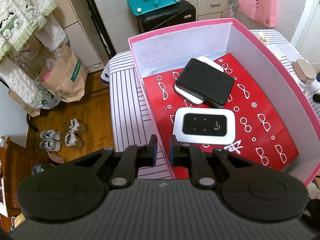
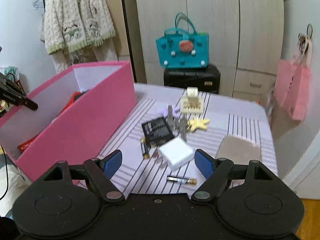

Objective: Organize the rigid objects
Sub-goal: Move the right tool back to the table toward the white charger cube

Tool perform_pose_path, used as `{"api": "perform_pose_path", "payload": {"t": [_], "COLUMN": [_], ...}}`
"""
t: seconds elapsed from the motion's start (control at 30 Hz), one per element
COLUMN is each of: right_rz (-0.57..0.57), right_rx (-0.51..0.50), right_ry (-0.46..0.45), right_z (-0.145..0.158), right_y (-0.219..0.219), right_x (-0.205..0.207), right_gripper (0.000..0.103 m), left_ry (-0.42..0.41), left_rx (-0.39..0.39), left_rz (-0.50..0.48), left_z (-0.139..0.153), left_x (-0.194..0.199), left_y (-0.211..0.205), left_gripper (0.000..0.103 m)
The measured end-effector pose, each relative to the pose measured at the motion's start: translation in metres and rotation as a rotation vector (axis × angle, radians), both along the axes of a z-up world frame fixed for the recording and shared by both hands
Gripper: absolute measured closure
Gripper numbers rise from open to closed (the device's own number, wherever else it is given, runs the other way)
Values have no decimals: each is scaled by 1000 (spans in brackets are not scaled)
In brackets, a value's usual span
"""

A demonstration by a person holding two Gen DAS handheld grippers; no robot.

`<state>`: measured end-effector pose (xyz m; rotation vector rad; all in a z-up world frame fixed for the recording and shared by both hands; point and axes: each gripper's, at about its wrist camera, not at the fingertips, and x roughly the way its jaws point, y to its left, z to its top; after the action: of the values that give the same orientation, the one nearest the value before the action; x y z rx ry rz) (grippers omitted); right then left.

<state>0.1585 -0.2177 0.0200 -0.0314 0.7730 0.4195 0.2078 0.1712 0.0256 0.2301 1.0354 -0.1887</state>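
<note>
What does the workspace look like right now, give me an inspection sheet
Surface: striped cloth.
Job's things: pink box holds white router, black case; white adapter, batteries, keys lie outside.
Clutter: tan pouch.
Grippers: left hand-held gripper shut on pink box's wall; right hand-held gripper open around adapter.
Cables: dark cord at left edge.
Surroundings: wardrobe, teal bag.
</note>
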Motion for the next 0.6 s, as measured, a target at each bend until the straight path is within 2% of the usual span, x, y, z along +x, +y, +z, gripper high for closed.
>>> {"api": "perform_pose_path", "payload": {"t": [0.23,0.4,0.5,0.57,0.6], "right_rz": [-9,-43,-76,-117,-139], "right_rx": [-21,-29,-24,-26,-14], "right_ry": [20,43,103,160,157], "right_z": [-20,-33,-42,-47,-47], "right_y": [6,3,3,4,5], "right_x": [11,29,39,46,46], "right_gripper": [20,28,40,40,40], "left_ry": [1,8,9,11,11], "left_rx": [-6,-12,-6,-4,-4], "left_rz": [16,19,18,22,22], "left_z": [0,0,1,1,1], "left_x": [-2,-4,-5,-4,-4], "left_y": [0,0,-1,-2,-2], "left_gripper": [92,92,92,92,92]}}
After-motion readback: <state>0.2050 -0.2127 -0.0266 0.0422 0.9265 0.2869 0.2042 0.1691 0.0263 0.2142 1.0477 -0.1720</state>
